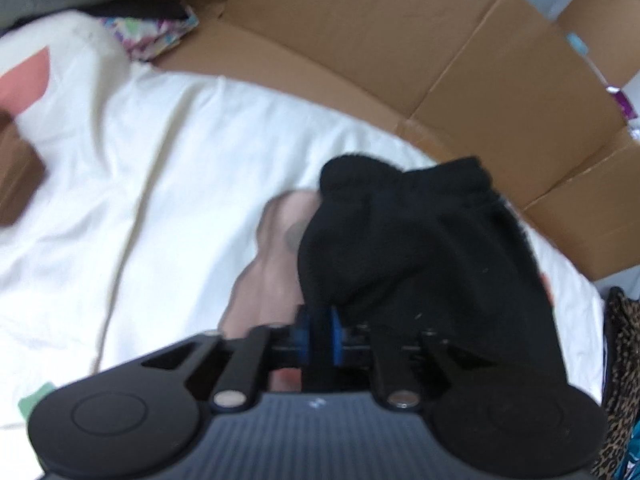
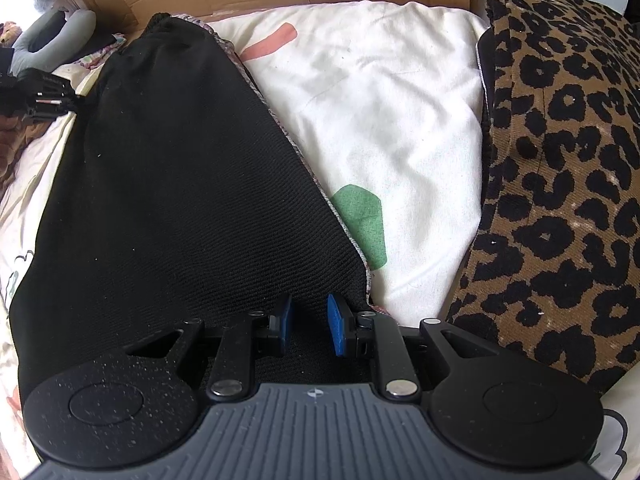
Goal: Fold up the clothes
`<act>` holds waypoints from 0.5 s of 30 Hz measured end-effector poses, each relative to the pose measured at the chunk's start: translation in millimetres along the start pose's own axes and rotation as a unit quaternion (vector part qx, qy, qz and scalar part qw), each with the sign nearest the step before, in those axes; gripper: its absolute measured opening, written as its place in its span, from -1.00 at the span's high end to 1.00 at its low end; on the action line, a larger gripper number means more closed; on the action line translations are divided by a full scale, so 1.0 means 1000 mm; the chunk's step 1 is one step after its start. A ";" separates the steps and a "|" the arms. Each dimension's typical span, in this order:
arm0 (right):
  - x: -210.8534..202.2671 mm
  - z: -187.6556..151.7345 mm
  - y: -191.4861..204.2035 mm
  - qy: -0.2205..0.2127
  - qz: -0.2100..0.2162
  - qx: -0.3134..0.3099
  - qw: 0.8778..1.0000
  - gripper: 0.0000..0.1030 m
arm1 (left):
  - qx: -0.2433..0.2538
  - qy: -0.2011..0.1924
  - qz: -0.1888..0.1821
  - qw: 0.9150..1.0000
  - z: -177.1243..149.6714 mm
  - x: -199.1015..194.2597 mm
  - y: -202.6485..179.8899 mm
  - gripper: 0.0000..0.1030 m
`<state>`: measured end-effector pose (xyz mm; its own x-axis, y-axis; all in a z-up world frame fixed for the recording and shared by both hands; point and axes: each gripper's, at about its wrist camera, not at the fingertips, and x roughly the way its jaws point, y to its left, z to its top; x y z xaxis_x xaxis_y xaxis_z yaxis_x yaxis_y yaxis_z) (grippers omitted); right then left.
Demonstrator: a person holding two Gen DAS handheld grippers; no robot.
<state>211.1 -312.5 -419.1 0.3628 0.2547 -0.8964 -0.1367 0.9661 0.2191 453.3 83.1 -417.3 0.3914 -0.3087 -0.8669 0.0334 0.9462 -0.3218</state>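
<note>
The left hand-held gripper (image 1: 319, 334) pinches a black garment (image 1: 420, 248) above white bedding (image 1: 160, 184).

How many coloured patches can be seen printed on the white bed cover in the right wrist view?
2. A pink stripe lies near the top beside the black garment; a green patch sits lower, at the garment's edge. The garment may hide more.

Home bedroom, white patterned bedsheet (image 2: 400, 120), leopard-print pillow (image 2: 560, 160), cardboard (image 1: 400, 60) alongside
</note>
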 end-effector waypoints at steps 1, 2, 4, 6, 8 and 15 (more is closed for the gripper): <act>0.000 0.000 -0.001 0.001 0.000 0.000 1.000 0.52 | 0.000 -0.001 -0.004 1.000 -0.002 -0.001 0.001 0.47; -0.001 0.000 -0.001 0.002 0.000 -0.001 1.000 0.53 | -0.001 0.002 -0.010 1.000 -0.005 0.001 0.000 0.41; -0.003 0.000 -0.003 0.004 0.000 0.002 1.000 0.53 | 0.000 0.011 -0.018 1.000 -0.015 0.000 -0.001 0.35; -0.005 -0.001 -0.006 0.006 -0.002 0.002 1.000 0.53 | 0.006 0.022 -0.024 0.999 -0.027 -0.001 -0.001 0.30; -0.007 -0.003 -0.008 0.008 -0.006 0.001 1.000 0.56 | 0.014 0.035 -0.033 0.999 -0.043 -0.005 0.000 0.30; -0.018 -0.012 -0.009 0.018 -0.023 -0.011 1.000 0.62 | 0.019 0.073 -0.063 0.995 -0.100 -0.024 -0.005 0.31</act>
<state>194.7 -325.9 -409.9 0.3355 0.2085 -0.9187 -0.1403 0.9754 0.1701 351.2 75.7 -432.5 0.2450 -0.4333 -0.8673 0.1094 0.9012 -0.4193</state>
